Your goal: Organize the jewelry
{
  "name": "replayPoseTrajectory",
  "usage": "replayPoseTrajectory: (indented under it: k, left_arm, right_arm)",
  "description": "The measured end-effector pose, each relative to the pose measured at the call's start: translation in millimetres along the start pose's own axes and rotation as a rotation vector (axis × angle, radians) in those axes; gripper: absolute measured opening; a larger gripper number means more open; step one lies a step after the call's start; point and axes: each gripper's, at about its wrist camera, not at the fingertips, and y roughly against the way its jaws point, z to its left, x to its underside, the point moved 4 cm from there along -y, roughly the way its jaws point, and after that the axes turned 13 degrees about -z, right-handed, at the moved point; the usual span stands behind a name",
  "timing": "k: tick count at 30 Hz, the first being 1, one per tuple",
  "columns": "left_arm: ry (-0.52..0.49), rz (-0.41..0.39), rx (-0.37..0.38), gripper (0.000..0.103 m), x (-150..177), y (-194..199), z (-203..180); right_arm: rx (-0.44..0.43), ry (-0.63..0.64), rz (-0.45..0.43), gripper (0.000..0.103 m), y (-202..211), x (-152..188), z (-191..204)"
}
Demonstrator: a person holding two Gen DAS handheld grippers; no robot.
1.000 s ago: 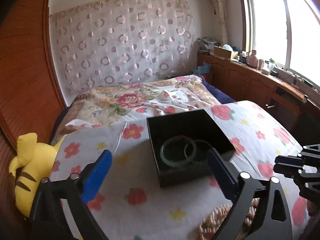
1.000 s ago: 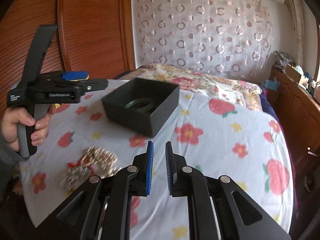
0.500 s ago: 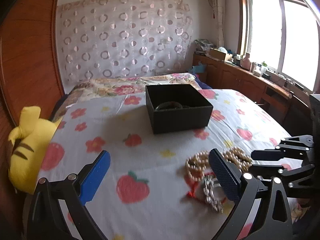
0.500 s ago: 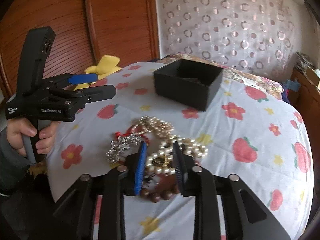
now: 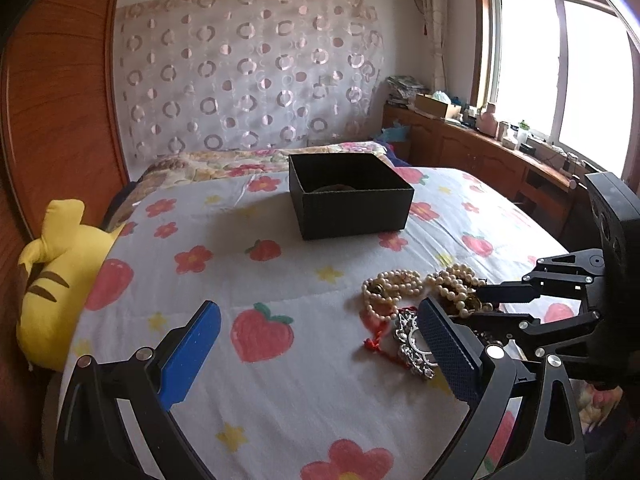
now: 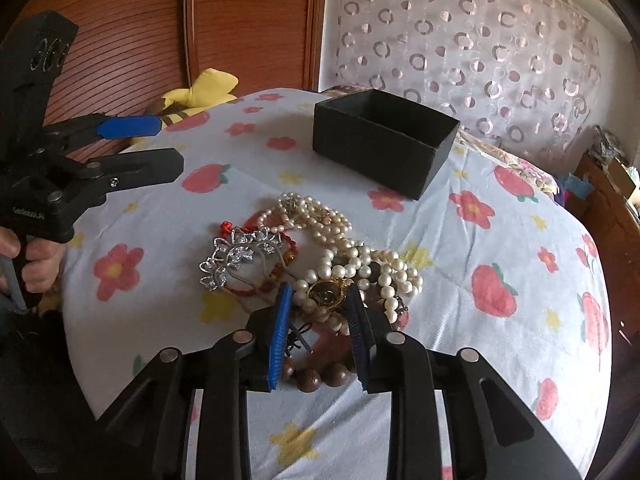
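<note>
A heap of jewelry lies on the flowered bedspread: pearl strands [image 6: 344,256] [image 5: 394,286], a silver ornament [image 6: 234,254] [image 5: 414,344], a red cord [image 6: 256,288], a gold-faced piece [image 6: 326,290] and brown beads [image 6: 320,376]. An open black box [image 5: 352,208] [image 6: 384,142] stands behind it with a bangle inside. My right gripper [image 6: 320,308] is open, its jaws either side of the gold piece and pearls. My left gripper [image 5: 316,332] is wide open and empty, left of the heap.
A yellow striped plush toy [image 5: 60,276] lies at the bed's left edge by the wooden wardrobe. A wooden counter [image 5: 480,152] with clutter runs under the window on the right. A folded floral quilt [image 5: 224,160] lies behind the box.
Both grippers have pulled back from the box and dropped toward the jewelry heap. The right gripper's jaws have opened from nearly shut and now straddle the pearls.
</note>
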Motion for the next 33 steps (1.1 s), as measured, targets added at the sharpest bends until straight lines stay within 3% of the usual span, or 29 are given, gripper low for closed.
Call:
replayPoseTrajectory:
  k: [2, 6, 11, 22, 33]
  left_arm:
    - [0.002, 0.003, -0.001, 0.095, 0, 0, 0]
    - [0.005, 0.013, -0.004, 0.095, 5, 1, -1]
    - [0.002, 0.027, -0.003, 0.095, 11, 1, -4]
    - [0.012, 0.053, 0.036, 0.095, 17, -3, -12]
    - [0.011, 0.101, 0.104, 0.061, 26, -6, -26]
  right_arm:
    - [0.001, 0.02, -0.001, 0.028, 0, 0, 1]
    - [-0.005, 0.032, -0.005, 0.009, 2, -1, 0]
    - [0.006, 0.002, -0.038, 0.009, 9, -5, -8]
    - [0.096, -0.041, -0.22, 0.009, 56, -40, -36]
    - [0.189, -0.021, -0.333, 0.009, 93, -72, -61]
